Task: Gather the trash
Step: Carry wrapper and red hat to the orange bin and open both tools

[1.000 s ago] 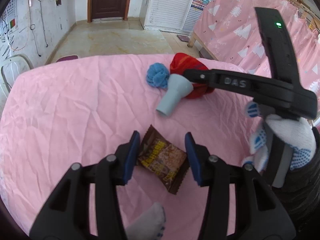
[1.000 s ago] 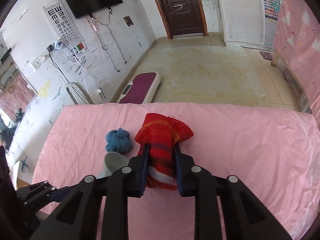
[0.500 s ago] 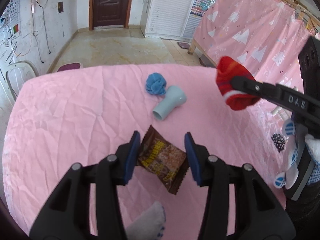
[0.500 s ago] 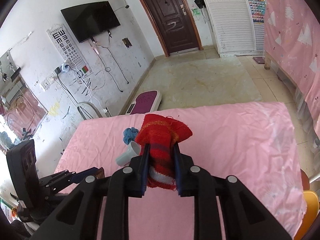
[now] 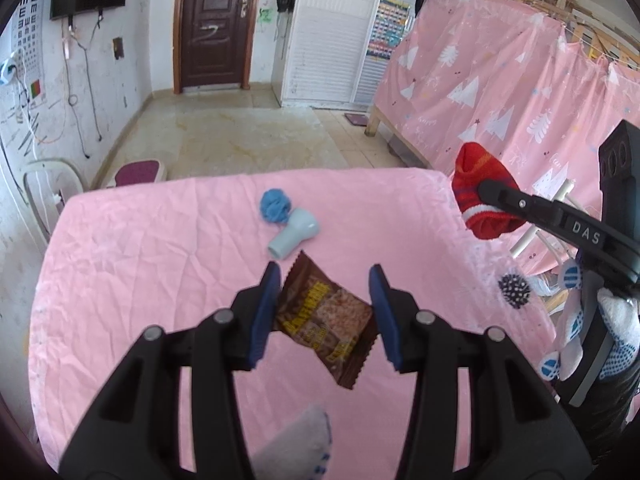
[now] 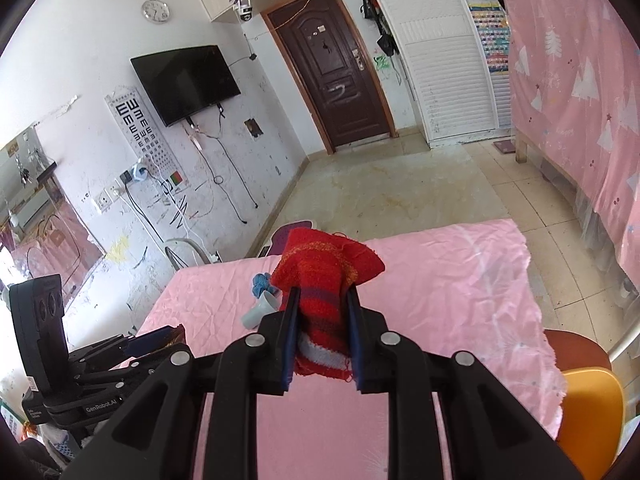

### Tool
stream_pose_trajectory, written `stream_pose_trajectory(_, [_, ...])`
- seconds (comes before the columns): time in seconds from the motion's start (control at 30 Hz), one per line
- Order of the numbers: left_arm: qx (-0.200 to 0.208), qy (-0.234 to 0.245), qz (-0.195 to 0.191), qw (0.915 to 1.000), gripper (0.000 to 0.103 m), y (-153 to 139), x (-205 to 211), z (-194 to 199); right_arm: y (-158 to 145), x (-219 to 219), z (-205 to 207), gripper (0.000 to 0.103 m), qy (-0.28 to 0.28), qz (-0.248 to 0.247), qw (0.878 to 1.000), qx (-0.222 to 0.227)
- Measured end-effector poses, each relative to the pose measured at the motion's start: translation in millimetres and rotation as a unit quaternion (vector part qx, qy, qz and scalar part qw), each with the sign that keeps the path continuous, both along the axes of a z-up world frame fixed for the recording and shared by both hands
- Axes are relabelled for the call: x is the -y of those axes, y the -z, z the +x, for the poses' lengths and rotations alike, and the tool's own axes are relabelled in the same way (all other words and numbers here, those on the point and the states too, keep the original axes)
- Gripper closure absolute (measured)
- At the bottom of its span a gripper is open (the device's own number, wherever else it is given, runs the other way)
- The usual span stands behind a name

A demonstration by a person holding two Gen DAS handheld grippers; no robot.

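L gripper point(image 5: 324, 312) clamped on brown snack wrapper point(image 5: 326, 320), lifted clear of pink table point(image 5: 140, 260). R gripper point(image 6: 322, 340) clenched on red knit sock point(image 6: 324, 280), held past table's R edge. No bin visible.

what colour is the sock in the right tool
Red sock, with darker stripes and a white band near one end; clearest in the right wrist view.

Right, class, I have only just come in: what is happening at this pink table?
A person holds a gripper in each hand and is clearing the table. The left gripper holds a brown snack wrapper above the cloth. The right gripper is shut on a red sock, lifted near the table's right edge. A blue yarn ball and a pale cup on its side lie on the table, touching.
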State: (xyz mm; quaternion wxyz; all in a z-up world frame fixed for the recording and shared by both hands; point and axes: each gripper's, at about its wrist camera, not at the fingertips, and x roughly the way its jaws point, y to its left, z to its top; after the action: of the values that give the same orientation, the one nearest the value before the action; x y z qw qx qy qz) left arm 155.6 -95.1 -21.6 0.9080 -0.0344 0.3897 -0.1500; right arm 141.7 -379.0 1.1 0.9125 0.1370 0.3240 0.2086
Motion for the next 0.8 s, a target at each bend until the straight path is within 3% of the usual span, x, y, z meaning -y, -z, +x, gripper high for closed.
stream_pose_trajectory(0.47, [0.022, 0.036, 0.027, 0.9987, 0.059, -17, 61, -10, -6, 80, -33, 0.092, 0.066, 0.037, 0.997, 0.028])
stream_pose_trajectory(0.8, [0.016, 0.08, 0.038, 0.996, 0.059, -18, 113, -6, 9, 150, -55, 0.092, 0.12, 0.06, 0.991, 0.027])
